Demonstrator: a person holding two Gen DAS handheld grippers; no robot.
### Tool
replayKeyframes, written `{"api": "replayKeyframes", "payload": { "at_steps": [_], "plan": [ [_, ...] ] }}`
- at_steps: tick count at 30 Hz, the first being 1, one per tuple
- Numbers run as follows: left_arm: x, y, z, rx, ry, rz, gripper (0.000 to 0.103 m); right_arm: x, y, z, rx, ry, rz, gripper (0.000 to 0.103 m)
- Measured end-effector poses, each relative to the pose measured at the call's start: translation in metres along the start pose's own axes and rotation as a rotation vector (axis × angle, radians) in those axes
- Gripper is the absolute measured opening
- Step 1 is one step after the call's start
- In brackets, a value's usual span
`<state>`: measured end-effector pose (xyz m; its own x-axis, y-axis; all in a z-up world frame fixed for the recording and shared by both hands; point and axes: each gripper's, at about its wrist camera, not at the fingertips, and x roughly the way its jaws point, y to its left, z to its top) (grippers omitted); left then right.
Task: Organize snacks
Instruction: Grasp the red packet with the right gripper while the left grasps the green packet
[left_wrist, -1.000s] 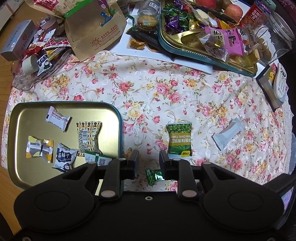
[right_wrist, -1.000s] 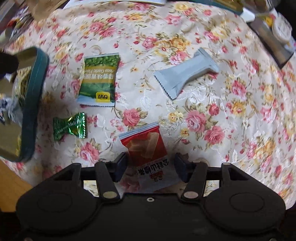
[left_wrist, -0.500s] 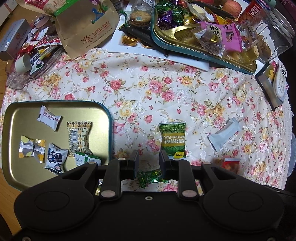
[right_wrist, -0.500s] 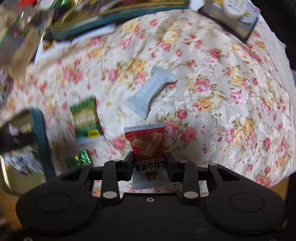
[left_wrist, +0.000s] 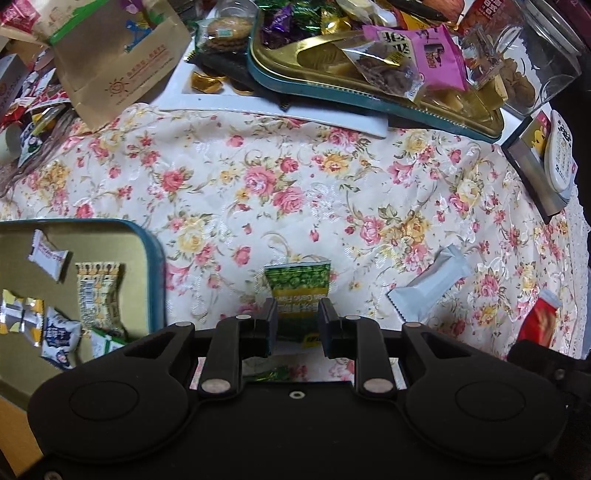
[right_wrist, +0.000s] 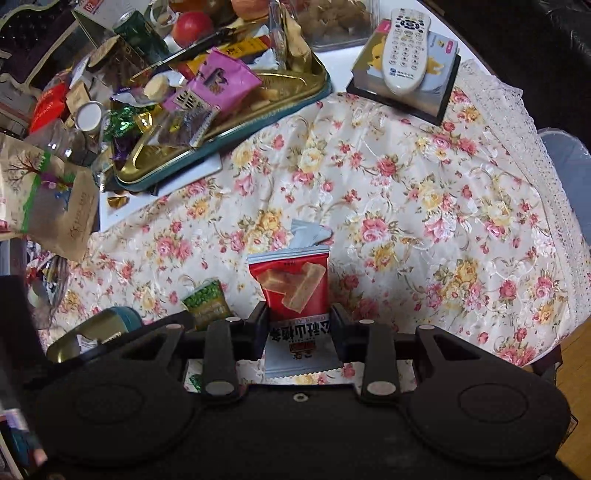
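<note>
Right hand-held gripper (right_wrist: 299, 328) clamps red snack packet (right_wrist: 291, 288); left hand-held gripper (left_wrist: 295, 326) gapes astride green packet (left_wrist: 297, 286).

Tablecloth (left_wrist: 258, 177): woven floral cloth, slight sheen, lace edge. Tray (left_wrist: 157, 258): metal, brushed gold inside, teal rim. Green packet (left_wrist: 297, 280), red packet (right_wrist: 295, 288), grey packet (left_wrist: 430, 286): glossy plastic film. Bag (left_wrist: 122, 55): matt brown paper. Grippers: matt black plastic.

The red snack packet (right_wrist: 295, 291), flat on the floral tablecloth (right_wrist: 406, 192) a second ago, is now clamped in the right gripper (right_wrist: 299, 332) and raised clear. The left gripper (left_wrist: 295, 328) is shifted from the green foil candy (left_wrist: 273, 373) to straddle the green pea packet (left_wrist: 297, 284).
</note>
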<state>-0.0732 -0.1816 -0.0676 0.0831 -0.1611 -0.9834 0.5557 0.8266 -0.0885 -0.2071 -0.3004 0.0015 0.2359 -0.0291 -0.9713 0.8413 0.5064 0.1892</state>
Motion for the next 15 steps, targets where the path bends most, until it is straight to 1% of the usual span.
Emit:
{"api": "replayKeyframes", "payload": {
  "at_steps": [2,5,8,12,15],
  "plan": [
    [0.005,-0.002,0.001,0.006,0.001,-0.003,0.033,-0.005,-0.001,0.003,-0.013,-0.008,0.016,0.036],
    [0.013,-0.006,0.003,0.007,0.0,0.016,0.033,-0.008,0.001,0.005,-0.027,-0.027,0.012,0.036],
    [0.024,-0.011,0.004,0.019,0.024,0.033,0.033,-0.01,0.001,0.009,-0.032,-0.044,0.005,0.036],
    [0.04,-0.015,0.003,0.033,0.053,0.063,0.033,-0.01,0.0,0.013,-0.036,-0.043,0.022,0.036],
    [0.042,-0.015,0.003,0.041,0.044,0.065,0.038,-0.009,0.001,0.015,-0.039,-0.042,0.028,0.036]
  ]
}}
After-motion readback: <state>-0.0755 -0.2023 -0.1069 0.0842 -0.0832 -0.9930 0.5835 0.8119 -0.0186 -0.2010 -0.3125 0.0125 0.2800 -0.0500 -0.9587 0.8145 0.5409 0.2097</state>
